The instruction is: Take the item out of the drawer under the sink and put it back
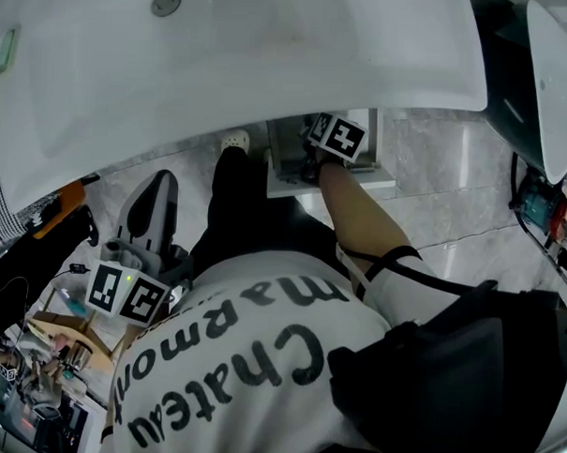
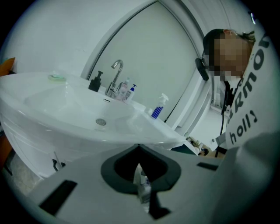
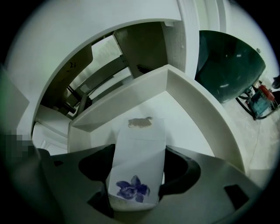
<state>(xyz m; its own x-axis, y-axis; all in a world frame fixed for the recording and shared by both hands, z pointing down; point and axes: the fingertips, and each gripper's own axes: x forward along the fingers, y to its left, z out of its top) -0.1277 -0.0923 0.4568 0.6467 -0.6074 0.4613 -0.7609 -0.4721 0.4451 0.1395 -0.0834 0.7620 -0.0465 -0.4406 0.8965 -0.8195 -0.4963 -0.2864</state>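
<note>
The right claw (image 3: 136, 186) is clenched on a white box (image 3: 139, 157) with a purple flower on it. One jaw presses each side of the box. In the right gripper view the box is at 6 o'clock and stands up between the jaws, with a brown smudge on its top end. It is held over the open white drawer (image 3: 192, 103). I cannot tell if the box touches the drawer's floor. A dark green round thing (image 3: 227, 65) is at 2 o'clock in that view. In the head view the big white sink (image 1: 272, 51) fills the top, from 10 to 1 o'clock. The drawer (image 1: 295, 186) pokes out under it at 12 o'clock, and the person's bare arm (image 1: 359, 219) reaches into it with the right claw (image 1: 315, 155). The left claw (image 1: 160, 184) is at 9 o'clock, well away from the drawer, and points up. In the left gripper view the left claw (image 2: 139, 151) is clenched with nothing in it; its jaws meet at a point. Past it is the sink (image 2: 65, 105), with a tap (image 2: 116, 76) at 11 o'clock. A black soap pump (image 2: 95, 82) is just beside the tap, and a spray bottle (image 2: 158, 107) stands near the sink's far edge.
</note>
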